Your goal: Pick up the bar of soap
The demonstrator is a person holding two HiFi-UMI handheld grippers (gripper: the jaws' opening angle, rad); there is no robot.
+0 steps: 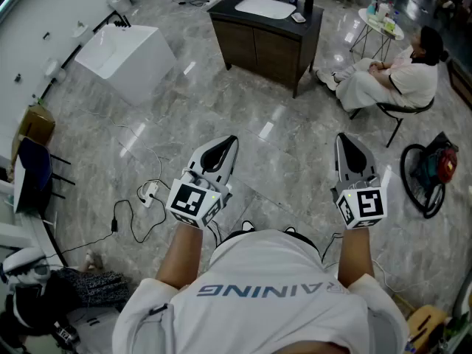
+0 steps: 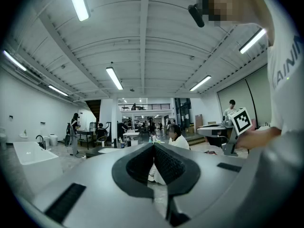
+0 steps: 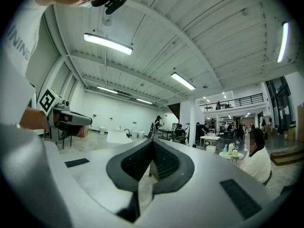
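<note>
Nearest camera: the person's white shirt (image 1: pixel 273 301) fills the bottom of the head view, with both forearms reaching forward from it.
Left gripper: the left gripper (image 1: pixel 231 141) is held level over bare floor, its jaws pressed together with nothing between them.
Right gripper: the right gripper (image 1: pixel 344 139) is also level, its jaws closed tip to tip and holding nothing.
Soap: no bar of soap can be made out in any view. It probably sits on the dark vanity cabinet (image 1: pixel 254 46), whose top carries a white basin (image 1: pixel 264 7) and several small bottles.
Candidate: a small pale item (image 1: pixel 298 18) lies at the top's right front corner, too small to identify.
Key relation: the vanity stands well apart from both grippers, straight ahead and roughly between their lines. That pale item is somewhat closer to the right gripper's line, so the right looks the likelier hand.
Long axis: cannot be told at this range.
Next move, as judged: walk up to the vanity and open the jaws before reaching.
Count: two grippers, one vanity, one basin, one white tub (image 1: pixel 122 57) off to the left, one seated person (image 1: pixel 391 80) to the right, and no soap bar confirmed.
</note>
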